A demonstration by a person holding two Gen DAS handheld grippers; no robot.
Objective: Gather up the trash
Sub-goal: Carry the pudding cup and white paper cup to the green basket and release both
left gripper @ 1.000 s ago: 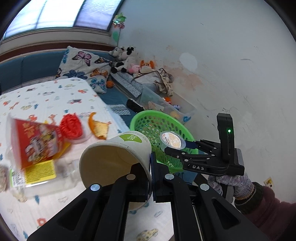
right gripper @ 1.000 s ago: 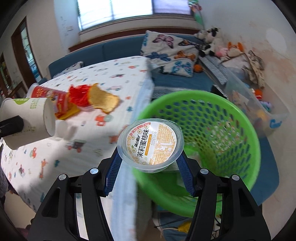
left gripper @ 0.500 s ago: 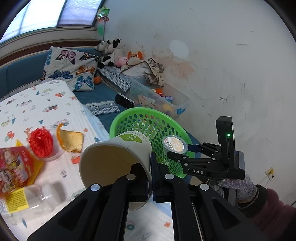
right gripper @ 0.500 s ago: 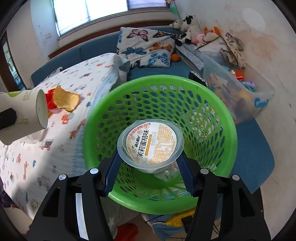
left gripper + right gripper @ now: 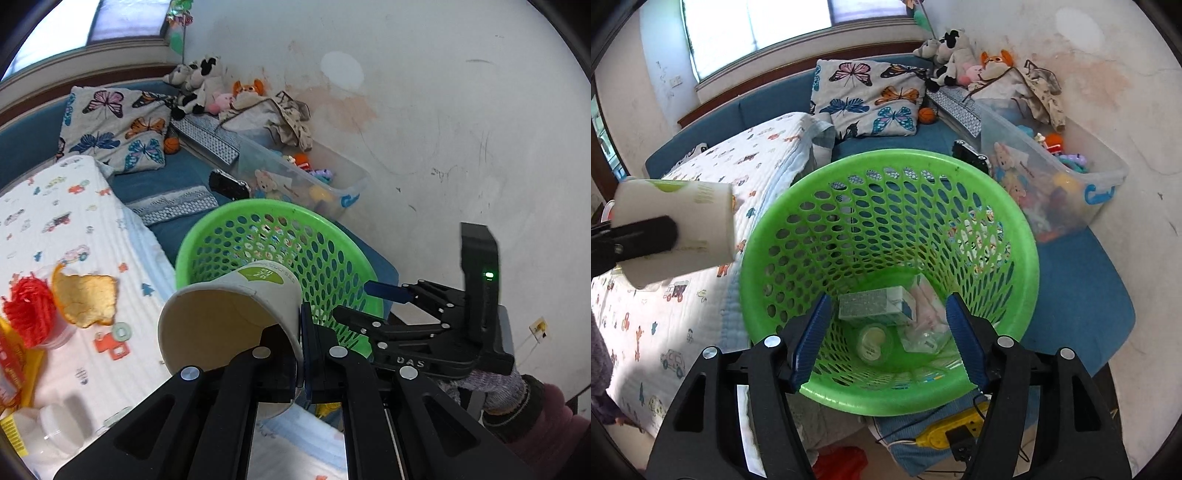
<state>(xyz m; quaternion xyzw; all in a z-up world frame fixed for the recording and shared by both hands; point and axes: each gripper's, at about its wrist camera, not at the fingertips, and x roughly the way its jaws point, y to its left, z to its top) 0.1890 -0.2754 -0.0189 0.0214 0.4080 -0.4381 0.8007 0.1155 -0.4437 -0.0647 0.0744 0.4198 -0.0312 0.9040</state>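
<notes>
A: Half a second ago your right gripper (image 5: 882, 332) pinched the jelly cup (image 5: 874, 342); now its fingers are spread and empty, and the cup lies lid-up on the floor of the green basket (image 5: 1030, 258). That item looks collected.

B: Your left gripper (image 5: 301, 347) pinches the paper cup (image 5: 229, 317) by its wall: white, green logo, tipped sideways, mouth open, above the bed edge just beside the basket rim. Likely next in.

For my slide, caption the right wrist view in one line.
Open right gripper above the green perforated plastic basket, round clear jelly cup lying inside.
</notes>
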